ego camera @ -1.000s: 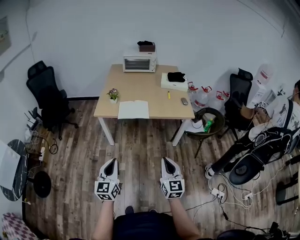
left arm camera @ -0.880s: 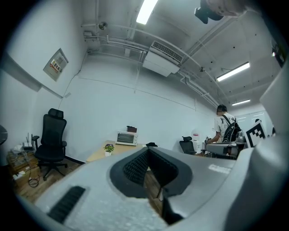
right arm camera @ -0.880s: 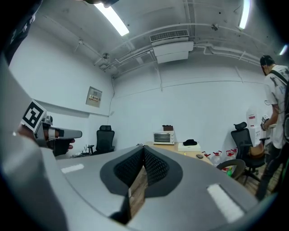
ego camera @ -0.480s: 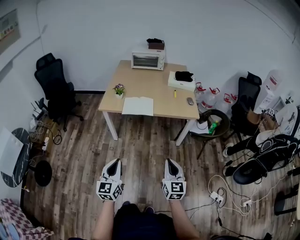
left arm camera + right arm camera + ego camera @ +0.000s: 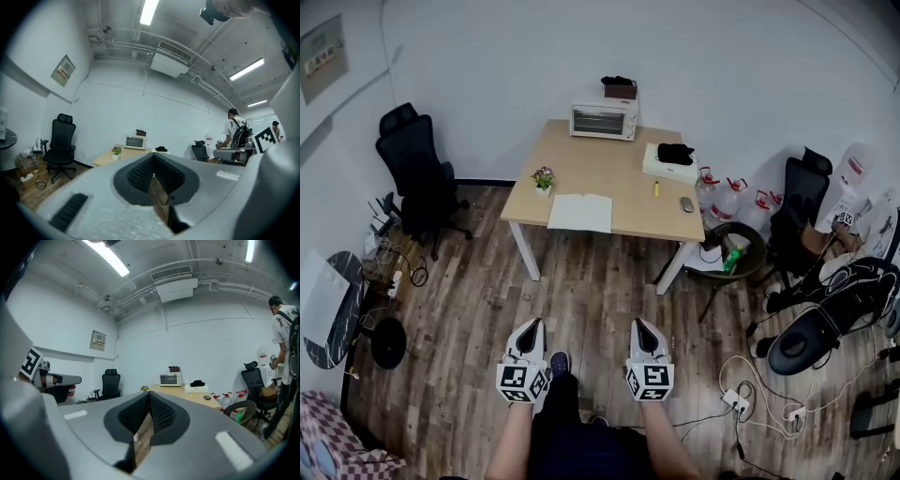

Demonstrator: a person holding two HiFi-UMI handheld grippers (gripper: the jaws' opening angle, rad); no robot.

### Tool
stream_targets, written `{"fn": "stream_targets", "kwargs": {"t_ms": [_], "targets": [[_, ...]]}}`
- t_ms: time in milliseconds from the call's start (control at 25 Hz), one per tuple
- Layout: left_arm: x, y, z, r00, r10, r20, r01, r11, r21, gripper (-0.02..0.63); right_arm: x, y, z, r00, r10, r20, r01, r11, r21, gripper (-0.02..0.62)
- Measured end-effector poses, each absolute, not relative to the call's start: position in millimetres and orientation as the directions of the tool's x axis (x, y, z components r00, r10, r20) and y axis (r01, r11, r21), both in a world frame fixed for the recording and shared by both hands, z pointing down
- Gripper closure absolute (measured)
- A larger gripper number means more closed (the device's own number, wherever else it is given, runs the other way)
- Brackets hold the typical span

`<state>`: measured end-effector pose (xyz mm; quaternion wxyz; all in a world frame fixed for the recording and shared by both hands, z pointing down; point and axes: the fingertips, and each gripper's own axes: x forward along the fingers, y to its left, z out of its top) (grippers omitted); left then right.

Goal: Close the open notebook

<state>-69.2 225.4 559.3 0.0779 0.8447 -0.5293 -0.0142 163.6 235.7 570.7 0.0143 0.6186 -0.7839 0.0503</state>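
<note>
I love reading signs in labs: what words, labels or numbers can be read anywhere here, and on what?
No text is legible.
Pale rectangular wall notice: print too small to read.
Open white notebook: no writing can be made out.
Square markers on left gripper and right gripper: black-and-white patterns, no words.
</note>
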Motion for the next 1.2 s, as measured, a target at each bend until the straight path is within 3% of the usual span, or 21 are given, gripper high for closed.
{"fn": "stream_targets", "kwargs": {"t_ms": [1200], "targets": [[-100.4,55.6,579.2,0.426,-0.903,0.047,-0.9,-0.419,0.12,0.615,128.9,62.8,600.6,-0.24,-0.961,0.138,-0.971,0.241,-0.011,0.589]]}}
